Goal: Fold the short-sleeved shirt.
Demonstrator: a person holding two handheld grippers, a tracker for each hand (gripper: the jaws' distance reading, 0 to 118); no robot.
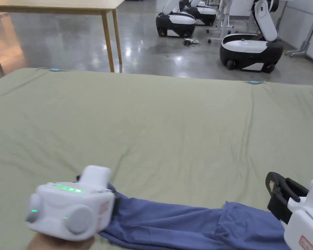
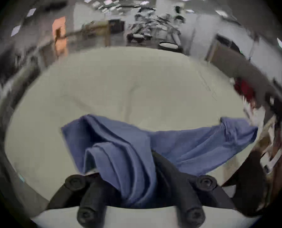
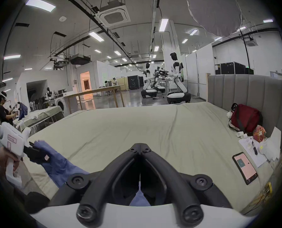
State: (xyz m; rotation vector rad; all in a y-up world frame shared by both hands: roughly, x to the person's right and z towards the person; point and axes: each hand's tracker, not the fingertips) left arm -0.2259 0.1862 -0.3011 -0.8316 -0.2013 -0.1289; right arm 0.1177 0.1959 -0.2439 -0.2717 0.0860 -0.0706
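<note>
Shirt (image 1: 185,224) first: the blue short-sleeved one lies stretched in a long band along the near edge of the bed (image 1: 159,130), bunched and creased, nowhere near a flat spread yet.

My left tool (image 2: 128,179) has a thick gather of the fabric between its jaws; the left gripper view shows the folds running down between the two black jaws, so I read that as a firm hold on one end of the garment. From the right gripper view I can see that same tool (image 3: 36,152) out toward the near left of the bed, with cloth trailing from it.

My right tool (image 3: 140,149) sits at the other end, tips drawn together with nothing between them. A patch of blue shows low in the gap behind the tips, but I cannot tell whether that fabric is pinched or just lying underneath.

I judge the point of holding the two ends apart is to pull the shirt taut, ready to lay it flat on the sheet before any fold. A phone (image 3: 244,167) and a red bag (image 3: 245,119) sit by the headboard at the bed's right edge, well apart from the work.
</note>
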